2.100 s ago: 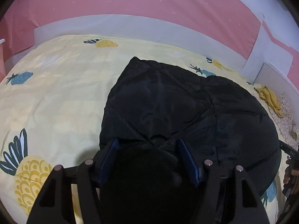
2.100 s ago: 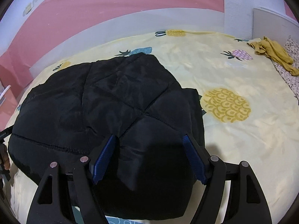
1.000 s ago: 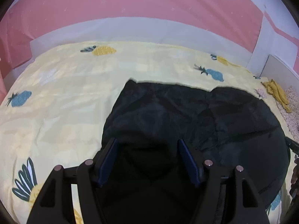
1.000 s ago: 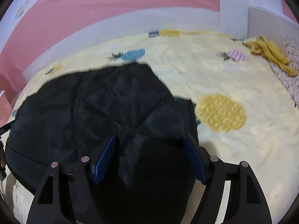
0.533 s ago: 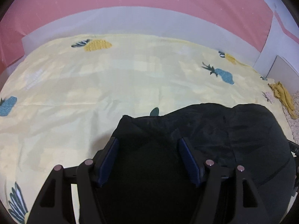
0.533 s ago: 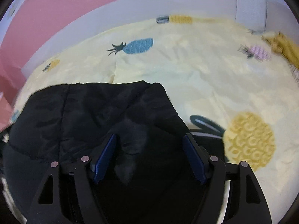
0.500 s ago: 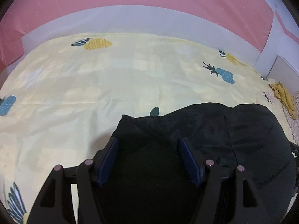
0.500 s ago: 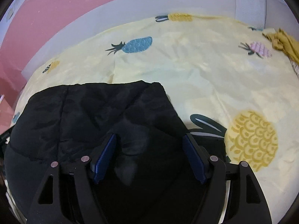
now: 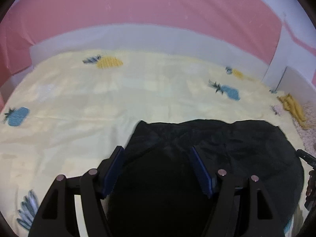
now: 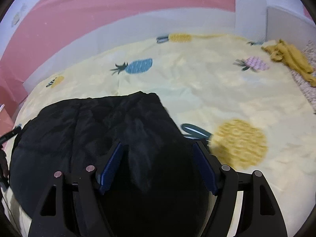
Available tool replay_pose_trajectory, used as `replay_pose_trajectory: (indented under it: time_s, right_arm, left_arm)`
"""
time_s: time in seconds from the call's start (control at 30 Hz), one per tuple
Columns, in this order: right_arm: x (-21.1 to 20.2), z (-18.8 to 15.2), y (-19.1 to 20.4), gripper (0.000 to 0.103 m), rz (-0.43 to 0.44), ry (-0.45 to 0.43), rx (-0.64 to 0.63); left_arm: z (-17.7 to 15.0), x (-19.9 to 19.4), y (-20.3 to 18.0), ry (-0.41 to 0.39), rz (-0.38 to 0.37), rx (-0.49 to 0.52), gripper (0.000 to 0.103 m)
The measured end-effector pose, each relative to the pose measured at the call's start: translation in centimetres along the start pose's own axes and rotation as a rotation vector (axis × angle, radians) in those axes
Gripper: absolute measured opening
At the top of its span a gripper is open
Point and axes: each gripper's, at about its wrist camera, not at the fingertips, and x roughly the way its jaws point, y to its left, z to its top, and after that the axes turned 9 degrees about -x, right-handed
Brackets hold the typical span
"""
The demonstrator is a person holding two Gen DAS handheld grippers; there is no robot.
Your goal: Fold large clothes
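Note:
A large black padded jacket [image 9: 227, 144] lies on the yellow pineapple-print bedsheet [image 9: 118, 98]. In the left wrist view, my left gripper [image 9: 158, 152] has its blue fingers [image 9: 116, 162] spread wide over the jacket's left part, with black fabric bunched between them. In the right wrist view the jacket [image 10: 88, 128] spreads to the left, and my right gripper [image 10: 158, 148] also stands wide open over its right part, fabric between the fingers [image 10: 203, 164]. Neither gripper pinches the fabric.
A mustard-yellow garment [image 10: 288, 59] lies at the bed's far right edge, also seen in the left wrist view [image 9: 292, 108]. A white bed frame [image 9: 138, 37] and pink wall [image 9: 138, 4] bound the far side. Bare sheet [image 10: 217, 83] stretches beyond the jacket.
Both grippers have pulled back toward the near edge and risen. The jacket's far edge now sits much closer in view, with more bare sheet showing beyond it. The jaws stayed wide.

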Motion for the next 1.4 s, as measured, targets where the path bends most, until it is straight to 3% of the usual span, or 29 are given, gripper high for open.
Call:
replay_pose_trajectory:
  time_s: [0.17, 0.33, 0.43, 0.67, 0.8, 0.97, 1.2, 1.4]
  right_arm:
    - [-2.9, -4.1, -0.2, 0.073, 0.013, 0.018, -0.004]
    - [-2.8, -7.0, -1.1, 0.074, 0.043, 0.035, 0.034]
    - [-1.9, -6.6, -1.8, 0.076, 0.047, 0.048, 0.065]
    - [-0.3, -6.3, -3.1, 0.077, 0.064, 0.043, 0.111]
    - [0.9, -6.8, -4.4, 0.078, 0.155, 0.063, 0.179]
    - [2.2, -7.7, -5.7, 0.079, 0.264, 0.084, 0.249]
    - [3.8, -6.7, -5.8, 0.080, 0.294, 0.117, 0.247]
    - [3.9, -6.9, -5.7, 0.081, 0.321, 0.135, 0.263]
  left_arm:
    - [-3.8, -3.9, 3.8, 0.005, -0.031, -0.038, 0.072]
    - [-6.9, -2.6, 6.3, 0.083, -0.023, -0.093, 0.072]
    - [-6.6, -1.7, 6.5, 0.087, -0.038, -0.127, 0.073]
    - [-5.8, 0.4, 5.1, 0.100, -0.045, -0.091, 0.076]
    - [-6.1, 1.4, 6.9, 0.132, -0.104, -0.163, 0.088]
    - [-6.8, 2.8, 7.9, 0.157, -0.162, -0.237, 0.092]
    - [-5.9, 4.9, 6.6, 0.197, -0.213, -0.222, 0.093]
    - [-7.0, 4.6, 7.4, 0.181, -0.259, -0.241, 0.093]
